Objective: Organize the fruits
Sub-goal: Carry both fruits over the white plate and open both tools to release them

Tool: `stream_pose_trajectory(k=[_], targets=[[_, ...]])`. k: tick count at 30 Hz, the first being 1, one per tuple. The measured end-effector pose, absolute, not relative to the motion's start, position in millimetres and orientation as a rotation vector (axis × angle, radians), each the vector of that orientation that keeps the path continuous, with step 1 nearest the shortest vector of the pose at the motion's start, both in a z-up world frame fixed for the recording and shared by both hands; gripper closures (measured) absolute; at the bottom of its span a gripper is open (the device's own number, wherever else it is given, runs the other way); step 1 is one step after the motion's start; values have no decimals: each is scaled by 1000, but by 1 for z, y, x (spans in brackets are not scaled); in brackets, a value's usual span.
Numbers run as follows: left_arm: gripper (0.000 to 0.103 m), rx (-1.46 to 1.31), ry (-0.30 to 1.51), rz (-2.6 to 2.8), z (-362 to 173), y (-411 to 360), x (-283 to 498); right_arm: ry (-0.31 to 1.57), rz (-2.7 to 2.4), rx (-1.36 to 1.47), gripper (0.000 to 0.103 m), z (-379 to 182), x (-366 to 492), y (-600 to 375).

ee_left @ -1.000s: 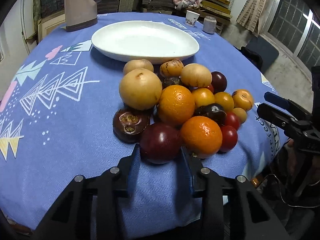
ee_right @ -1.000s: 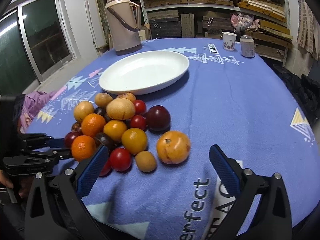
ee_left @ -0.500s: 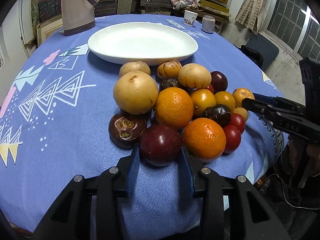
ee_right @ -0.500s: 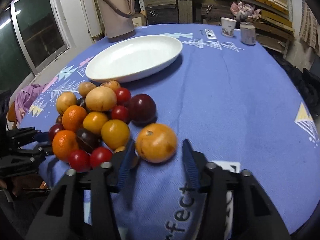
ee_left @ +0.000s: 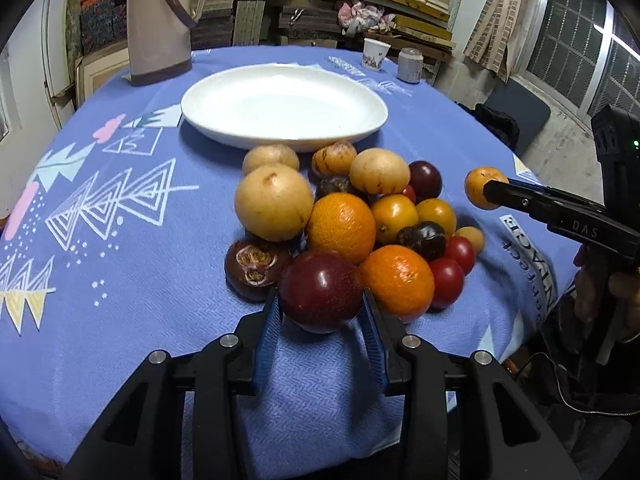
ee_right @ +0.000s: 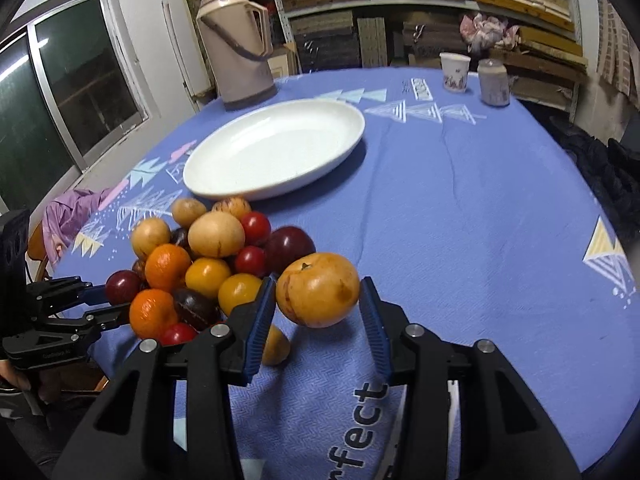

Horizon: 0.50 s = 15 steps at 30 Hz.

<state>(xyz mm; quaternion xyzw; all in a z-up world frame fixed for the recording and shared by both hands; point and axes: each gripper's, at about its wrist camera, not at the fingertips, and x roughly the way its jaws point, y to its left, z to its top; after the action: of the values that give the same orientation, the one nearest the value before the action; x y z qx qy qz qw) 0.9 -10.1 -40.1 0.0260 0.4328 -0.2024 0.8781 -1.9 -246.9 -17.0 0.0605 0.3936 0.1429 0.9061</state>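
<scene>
A pile of several fruits (ee_left: 352,220) lies on the blue tablecloth in front of an empty white oval plate (ee_left: 284,106). My left gripper (ee_left: 320,316) is shut on a dark red plum (ee_left: 320,290) at the pile's near edge. My right gripper (ee_right: 318,306) is shut on a yellow-orange fruit (ee_right: 318,294) and holds it above the cloth beside the pile (ee_right: 200,264). In the left wrist view that fruit (ee_left: 480,186) is at the tip of the right gripper (ee_left: 494,196), to the right of the pile. The plate (ee_right: 276,148) lies beyond.
A beige thermos jug (ee_left: 160,20) stands behind the plate at the left. A paper cup (ee_left: 375,53) and a small jar (ee_left: 410,65) stand at the table's far side. Shelves of stacked boards line the back wall. The table edge is close below both grippers.
My right gripper closed on the yellow-orange fruit and lifted it off the cloth. My left gripper stayed around the dark red plum and tightened on it.
</scene>
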Motion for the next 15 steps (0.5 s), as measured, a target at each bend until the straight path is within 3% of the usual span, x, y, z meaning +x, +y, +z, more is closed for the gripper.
stream_pose_trajectory(k=[6, 15], targets=[[64, 56, 812, -407, -16, -3, -3, 757, 328, 122, 61, 5, -1, -247], [63, 123, 727, -365, 24, -2, 65, 715, 426, 109, 61, 47, 66, -228]])
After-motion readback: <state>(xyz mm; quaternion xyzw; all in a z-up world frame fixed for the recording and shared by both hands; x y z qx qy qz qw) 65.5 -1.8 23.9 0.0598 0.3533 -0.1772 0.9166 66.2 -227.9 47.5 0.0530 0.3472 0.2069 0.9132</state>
